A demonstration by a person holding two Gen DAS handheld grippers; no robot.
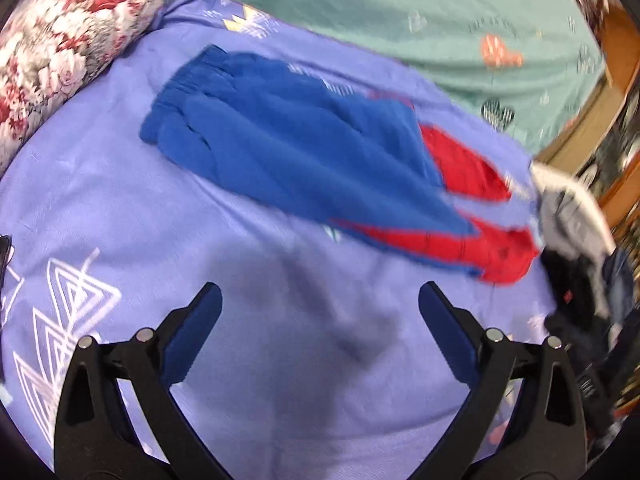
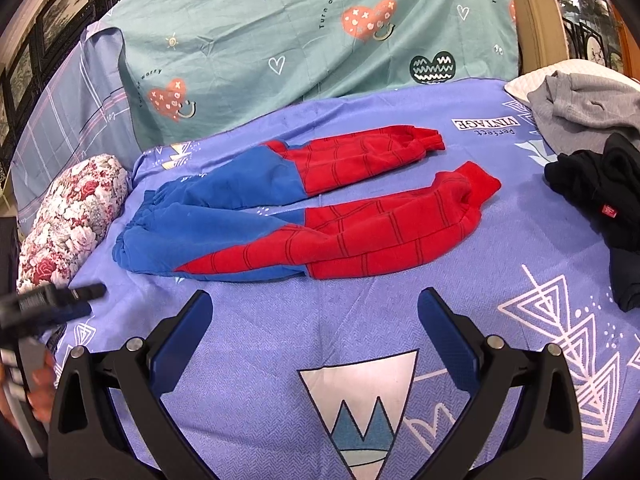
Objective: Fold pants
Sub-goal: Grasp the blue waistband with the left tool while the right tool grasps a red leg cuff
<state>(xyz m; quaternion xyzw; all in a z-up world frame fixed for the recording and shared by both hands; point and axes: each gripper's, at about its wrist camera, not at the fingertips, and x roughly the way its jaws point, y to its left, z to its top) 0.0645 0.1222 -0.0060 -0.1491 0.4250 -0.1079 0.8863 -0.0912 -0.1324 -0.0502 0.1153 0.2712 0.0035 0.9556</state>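
Pants (image 2: 304, 216) spread flat on a lilac bedsheet (image 2: 360, 328), blue at the waist, red with a dark web grid down both legs. Waistband at about nine o'clock in the right wrist view, near a floral pillow (image 2: 72, 216); cuffs toward two o'clock, legs apart in a narrow V. Not yet folded — nothing doubled over.

Right gripper (image 2: 316, 312) at six o'clock, jaws wide apart, holding nothing, hovering over bare sheet just short of the near leg. Left gripper (image 1: 320, 308) likewise spread wide and empty, at six o'clock of its own view, well back from the garment; same tool visible as a dark blurred shape at eight o'clock in the right view. Left view smeared by motion blur, so fine detail of the blue half unreadable there.

Heap of other clothes at three o'clock — a grey garment (image 2: 584, 104) and a black garment (image 2: 600, 192) — near the cuffs but not touching. Teal heart-print sheet (image 2: 320, 40) draped behind at twelve o'clock.

Likely risks from here: pinching the bedsheet along with the fleece, since the fabric lies flush on it; grabbing only the top layer of a leg, leaving the underside behind and the fold skewed; uneven lifts from the two sides twisting the waistband; dragging a cuff into the nearby heap.
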